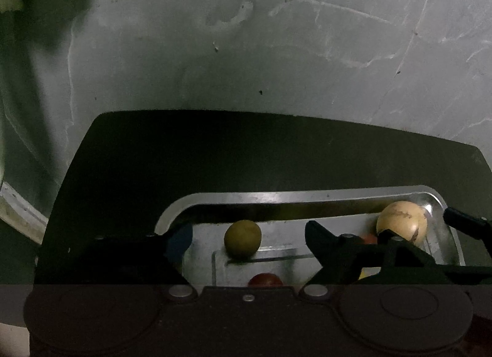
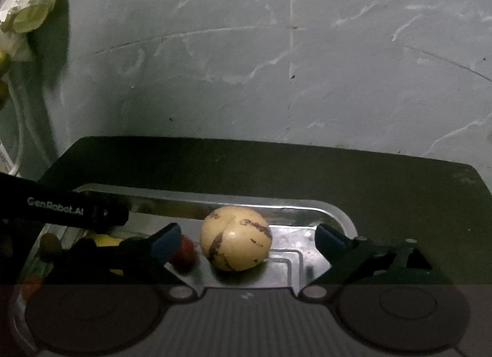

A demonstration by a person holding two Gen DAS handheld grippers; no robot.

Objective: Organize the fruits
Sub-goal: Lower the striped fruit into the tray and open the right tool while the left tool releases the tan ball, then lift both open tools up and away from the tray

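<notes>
While lining up: right tongs (image 2: 246,241) wide around cream fruit (image 2: 236,237), untouched
Left tongs (image 1: 247,241): wide, empty, over olive fruit (image 1: 242,238)
Tip: close gently on steel tray (image 2: 307,214), it'll roll

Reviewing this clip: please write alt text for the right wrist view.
The open right gripper frames a cream, brown-streaked round fruit lying in a metal tray on a dark table. A small red fruit sits left of it, and the left gripper reaches in from the left.
</notes>
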